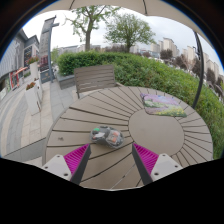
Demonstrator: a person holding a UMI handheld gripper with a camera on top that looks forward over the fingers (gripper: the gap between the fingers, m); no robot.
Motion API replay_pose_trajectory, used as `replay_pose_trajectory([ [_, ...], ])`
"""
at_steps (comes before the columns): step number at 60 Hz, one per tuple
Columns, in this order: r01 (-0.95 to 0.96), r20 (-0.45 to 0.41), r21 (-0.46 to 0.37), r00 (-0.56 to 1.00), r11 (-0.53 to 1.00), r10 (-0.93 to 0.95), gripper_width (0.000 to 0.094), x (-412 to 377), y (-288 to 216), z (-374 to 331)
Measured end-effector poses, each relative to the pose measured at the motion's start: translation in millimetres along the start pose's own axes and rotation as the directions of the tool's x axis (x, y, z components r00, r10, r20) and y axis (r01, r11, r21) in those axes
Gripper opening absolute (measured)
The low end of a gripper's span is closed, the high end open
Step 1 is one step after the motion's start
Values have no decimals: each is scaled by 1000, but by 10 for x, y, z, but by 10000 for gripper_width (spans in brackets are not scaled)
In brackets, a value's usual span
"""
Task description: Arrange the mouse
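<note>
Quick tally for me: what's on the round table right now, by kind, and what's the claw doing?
Mouse: 1
Mouse pad: 1
Total: 2
Both lie on the wooden table. The claw is open and empty, with the mouse just ahead of it.

Claw-mounted camera, high over the round table [120, 125]

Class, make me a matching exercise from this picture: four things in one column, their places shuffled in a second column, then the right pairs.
Things
1. mouse
2. patterned mat
3. wooden bench
4. hedge

Places
A. beyond the far edge of the round table
B. on the table, just ahead of the gripper, whose jaws stand open
C. behind the bench, green, running off to the right
D. on the table, further off and right of the fingers

Pairs: 1-B, 2-D, 3-A, 4-C
</note>
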State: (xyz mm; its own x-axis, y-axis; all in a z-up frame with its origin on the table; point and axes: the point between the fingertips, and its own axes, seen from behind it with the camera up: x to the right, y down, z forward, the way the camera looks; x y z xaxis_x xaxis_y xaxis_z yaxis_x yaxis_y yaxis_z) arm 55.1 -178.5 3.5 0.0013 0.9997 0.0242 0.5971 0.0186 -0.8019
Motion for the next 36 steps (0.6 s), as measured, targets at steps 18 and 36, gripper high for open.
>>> replay_pose_trajectory([
  [18, -37, -39, 10, 999, 999, 37, 852, 150, -244, 593],
  [36, -55, -97, -11, 994, 998, 54, 865, 367, -378, 890],
])
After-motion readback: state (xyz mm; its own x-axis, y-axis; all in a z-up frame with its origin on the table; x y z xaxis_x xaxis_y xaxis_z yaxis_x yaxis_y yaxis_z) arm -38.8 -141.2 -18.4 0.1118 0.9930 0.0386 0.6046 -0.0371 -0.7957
